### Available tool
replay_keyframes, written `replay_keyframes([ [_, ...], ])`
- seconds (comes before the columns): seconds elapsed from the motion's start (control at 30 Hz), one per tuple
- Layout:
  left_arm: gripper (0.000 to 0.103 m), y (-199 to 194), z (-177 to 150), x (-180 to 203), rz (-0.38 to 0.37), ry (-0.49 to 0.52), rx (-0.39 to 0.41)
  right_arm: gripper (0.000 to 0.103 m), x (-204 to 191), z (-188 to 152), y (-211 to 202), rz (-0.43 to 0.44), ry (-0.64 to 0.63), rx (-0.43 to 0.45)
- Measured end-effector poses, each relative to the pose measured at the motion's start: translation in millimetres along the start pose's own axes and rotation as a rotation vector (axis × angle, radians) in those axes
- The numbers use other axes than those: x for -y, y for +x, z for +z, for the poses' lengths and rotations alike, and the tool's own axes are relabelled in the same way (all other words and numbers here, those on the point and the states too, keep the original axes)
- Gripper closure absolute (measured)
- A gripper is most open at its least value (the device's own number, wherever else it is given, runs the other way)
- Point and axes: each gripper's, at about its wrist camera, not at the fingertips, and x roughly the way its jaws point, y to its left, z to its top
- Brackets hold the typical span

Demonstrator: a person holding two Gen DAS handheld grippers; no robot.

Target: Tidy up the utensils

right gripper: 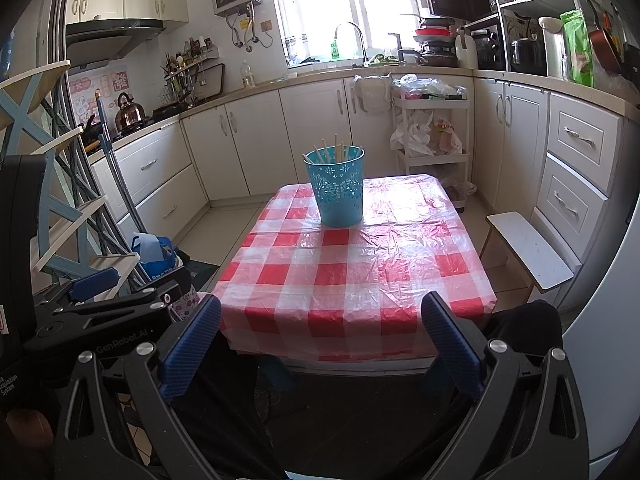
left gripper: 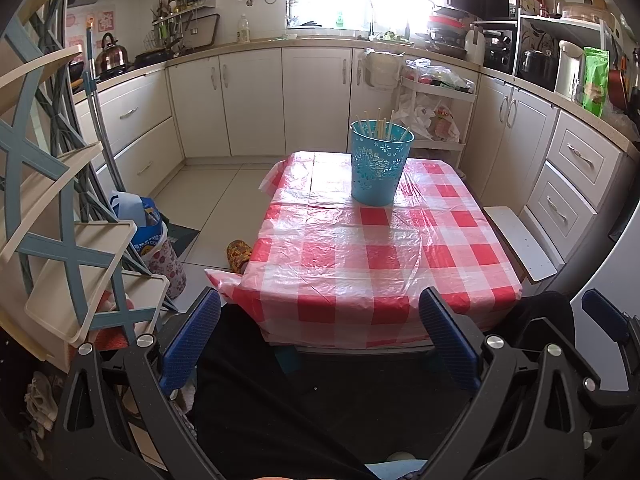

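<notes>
Item: blue holder with chopsticks, upright on checked tablecloth. Your left gripper and right gripper hung spread, empty. Risk: holder tipped, cloth slid.

Home kitchen, cream cabinets along the walls, sink faucet under a bright window, kettle on the stove, microwave on the counter, gingham-covered table.
</notes>
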Motion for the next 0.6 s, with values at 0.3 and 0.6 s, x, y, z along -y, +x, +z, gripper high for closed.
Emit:
replay_keyframes([
  [0.3,0.008,-0.2,0.2,-1.6,0.000,0.001,0.001,0.007,-1.1,-0.3,0.0,-0.001,0.001,0.000],
  [0.6,0.008,-0.3,0.4,-1.2,-0.001,0.001,0.001,0.007,-1.0,-0.6,0.0,-0.001,0.000,0.000],
])
